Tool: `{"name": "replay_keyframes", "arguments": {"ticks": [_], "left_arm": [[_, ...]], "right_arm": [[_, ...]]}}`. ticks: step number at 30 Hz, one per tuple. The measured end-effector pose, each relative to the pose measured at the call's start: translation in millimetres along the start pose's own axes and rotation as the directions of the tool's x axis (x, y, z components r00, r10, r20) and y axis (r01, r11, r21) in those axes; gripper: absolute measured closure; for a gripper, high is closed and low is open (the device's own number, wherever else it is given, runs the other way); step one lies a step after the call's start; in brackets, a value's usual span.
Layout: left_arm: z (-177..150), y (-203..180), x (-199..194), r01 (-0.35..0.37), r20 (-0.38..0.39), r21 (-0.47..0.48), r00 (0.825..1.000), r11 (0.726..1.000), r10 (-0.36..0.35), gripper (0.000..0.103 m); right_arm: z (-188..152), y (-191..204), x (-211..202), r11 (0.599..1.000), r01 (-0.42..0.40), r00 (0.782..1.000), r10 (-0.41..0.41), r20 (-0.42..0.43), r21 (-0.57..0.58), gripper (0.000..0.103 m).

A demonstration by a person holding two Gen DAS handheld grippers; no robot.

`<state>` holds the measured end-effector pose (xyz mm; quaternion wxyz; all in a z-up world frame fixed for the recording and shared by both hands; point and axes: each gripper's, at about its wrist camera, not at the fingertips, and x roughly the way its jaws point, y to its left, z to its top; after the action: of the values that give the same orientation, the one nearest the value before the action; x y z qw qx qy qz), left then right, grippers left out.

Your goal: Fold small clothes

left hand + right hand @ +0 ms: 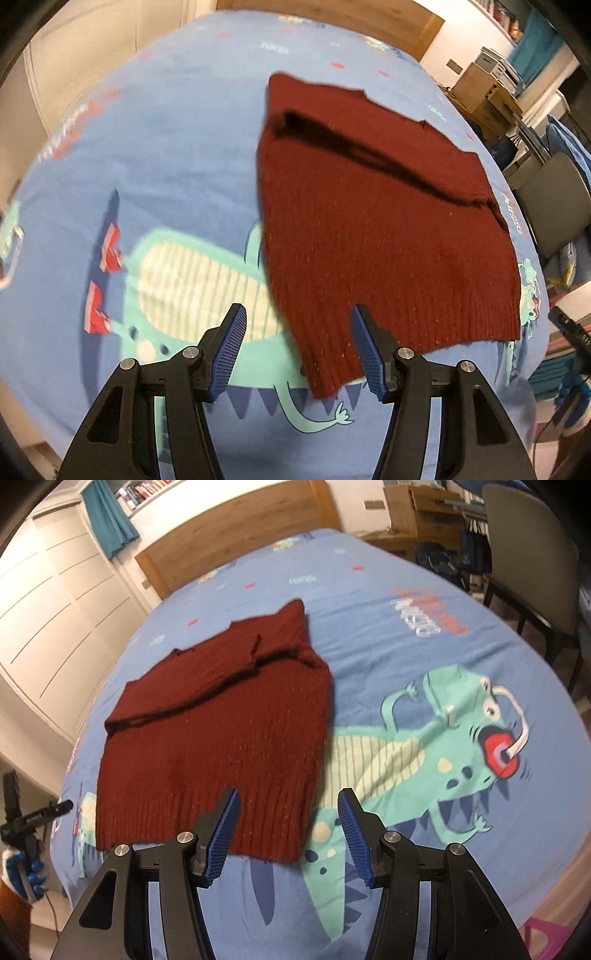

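Maroon knit is lying spread on the bed: the small sweater (384, 229) is sitting on the blue dinosaur-print bedspread (166, 155), with its ribbed hem towards the cameras and its upper part towards the wooden headboard (236, 542). A dark fold line is running across the sweater below its top edge, so a sleeve or the upper portion appears to be turned in already, though which of the two I cannot tell. Judging from that, the folding seems to be partly done and the step in hand looks like an approach to the hem for the next fold. Both pairs of tongs are gaping wide and holding nothing. The left tongs (297, 350) are hovering near the sweater's near-left hem corner, one pad over the printed dinosaur and the other over the ribbing. The right tongs (288, 827) are hovering over the hem's right end, straddling the corner of the sweater. Whether either is touching the cloth cannot be told from these views, and the left view is blurred. The next move probably calls for both tongs to drop onto the two hem corners, pinch through the whole thickness of the knit, and carry the hem evenly towards the headboard side of the sweater so that the edges meet. No container is showing anywhere around the sweater, so nothing is held in one.
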<state>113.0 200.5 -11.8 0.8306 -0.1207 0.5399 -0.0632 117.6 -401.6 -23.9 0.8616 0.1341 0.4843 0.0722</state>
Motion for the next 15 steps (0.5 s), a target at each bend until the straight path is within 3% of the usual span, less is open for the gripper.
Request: {"name": "replay_keyframes", "arguments": {"ticks": [10, 15], "left_arm": [[-11.8, 6.3, 42.6, 0.101, -0.086, -0.080, 0.990, 0.992, -0.108, 0.050], [-12.1, 6.4, 56.6, 0.158, -0.102, -0.102, 0.980, 0.982, -0.168, 0.050]], "right_arm": [[-11.0, -7.5, 56.0, 1.000, 0.002, 0.993, 0.000, -0.115, 0.015, 0.047], [-11.8, -10.3, 77.2, 0.998, -0.048, 0.987, 0.055, -0.152, 0.047, 0.047]]}}
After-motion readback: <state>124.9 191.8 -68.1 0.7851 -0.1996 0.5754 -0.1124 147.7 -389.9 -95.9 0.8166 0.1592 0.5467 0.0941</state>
